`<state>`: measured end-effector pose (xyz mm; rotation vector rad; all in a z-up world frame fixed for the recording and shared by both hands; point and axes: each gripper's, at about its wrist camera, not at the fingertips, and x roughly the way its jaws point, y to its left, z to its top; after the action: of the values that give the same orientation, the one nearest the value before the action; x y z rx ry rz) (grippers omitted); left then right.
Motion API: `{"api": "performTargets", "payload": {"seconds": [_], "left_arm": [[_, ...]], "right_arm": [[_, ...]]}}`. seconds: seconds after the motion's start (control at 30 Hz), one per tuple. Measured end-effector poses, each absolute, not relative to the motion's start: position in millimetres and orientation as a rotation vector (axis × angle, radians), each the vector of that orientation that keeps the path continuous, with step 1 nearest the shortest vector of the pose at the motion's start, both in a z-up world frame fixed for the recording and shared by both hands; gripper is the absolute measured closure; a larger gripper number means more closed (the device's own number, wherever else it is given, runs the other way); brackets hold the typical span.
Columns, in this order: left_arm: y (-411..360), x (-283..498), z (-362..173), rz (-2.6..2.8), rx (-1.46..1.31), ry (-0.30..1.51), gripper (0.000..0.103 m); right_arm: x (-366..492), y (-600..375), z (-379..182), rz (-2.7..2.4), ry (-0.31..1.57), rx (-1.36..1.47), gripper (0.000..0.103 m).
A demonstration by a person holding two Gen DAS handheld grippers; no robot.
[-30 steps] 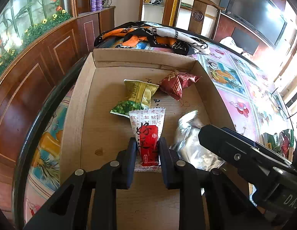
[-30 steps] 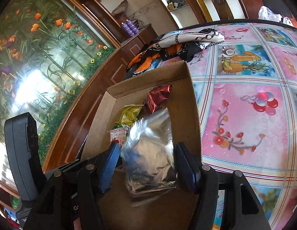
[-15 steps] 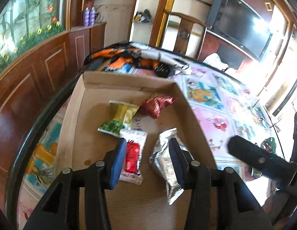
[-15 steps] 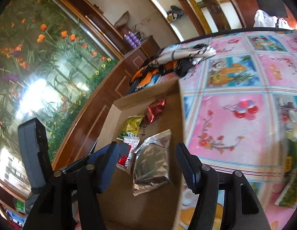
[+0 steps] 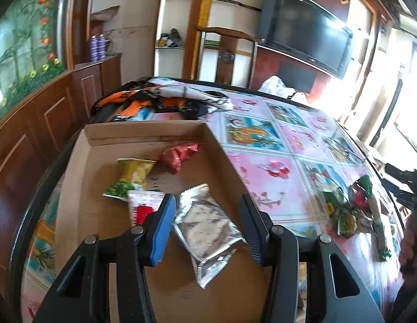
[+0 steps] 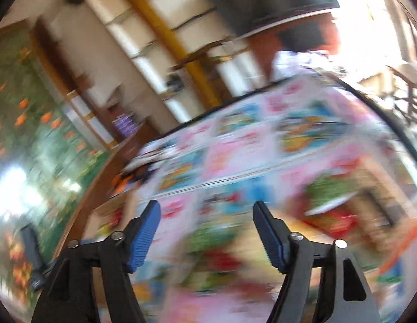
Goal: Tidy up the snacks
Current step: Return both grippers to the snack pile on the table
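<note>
A cardboard box (image 5: 82,177) on the left of a picture-tiled desk (image 5: 283,145) is the hub of a snack-sorting job caught between one delivery and the next. Along the box's left half lie a yellow-green packet (image 5: 130,177) and, nearer the camera, a white-and-red packet (image 5: 141,202); a red packet (image 5: 179,154) sits toward the far wall, and a silver foil packet (image 5: 208,226) lies flat on the floor toward the right wall. The left gripper (image 5: 207,215) hangs above the box floor, its fingers having just been opening and now parted, the foil packet seen through the gap but not pressed by either pad. Well to the right of the box, a loose heap of snacks (image 5: 351,210) waits on the desk. The right gripper (image 6: 207,231), seen in a heavily blurred view, points toward that side with fingers spread wide and nothing between them, having just been opening. The next move appears to call for settling over one packet in the heap, closing on it alone, and carrying it back to the box.
</note>
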<state>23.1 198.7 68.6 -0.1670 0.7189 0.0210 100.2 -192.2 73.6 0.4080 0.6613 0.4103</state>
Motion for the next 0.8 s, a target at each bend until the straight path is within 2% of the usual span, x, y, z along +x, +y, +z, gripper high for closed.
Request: {"api": "performTargets", "payload": {"seconds": [0.23,0.3,0.37,0.6,0.8], "left_arm": [[184.3,21.7,68.0,-0.038,-0.138,0.706,0.055],[183.6,20.7,67.3,-0.047,-0.146,0.708,0.055],[181.6,20.2,66.9,-0.066,-0.149,0.712,0.055],[159.7,15.1,70.6,-0.118,-0.119,0.704,0.054],[122.4,10.1,70.3,-0.243,-0.169,0.756,0.046]], "right_arm": [[131.7,-249.9,30.1,0.427,0.833,0.625,0.027],[129.4,-244.2,27.9,0.477,0.86,0.63,0.022],[121.8,-230.5,30.9,0.525,0.873,0.565,0.019],[83.5,-174.5,32.8,0.56,0.869,0.21,0.018],[66.2,-153.4,21.5,0.538,0.891,-0.025,0.018]]}}
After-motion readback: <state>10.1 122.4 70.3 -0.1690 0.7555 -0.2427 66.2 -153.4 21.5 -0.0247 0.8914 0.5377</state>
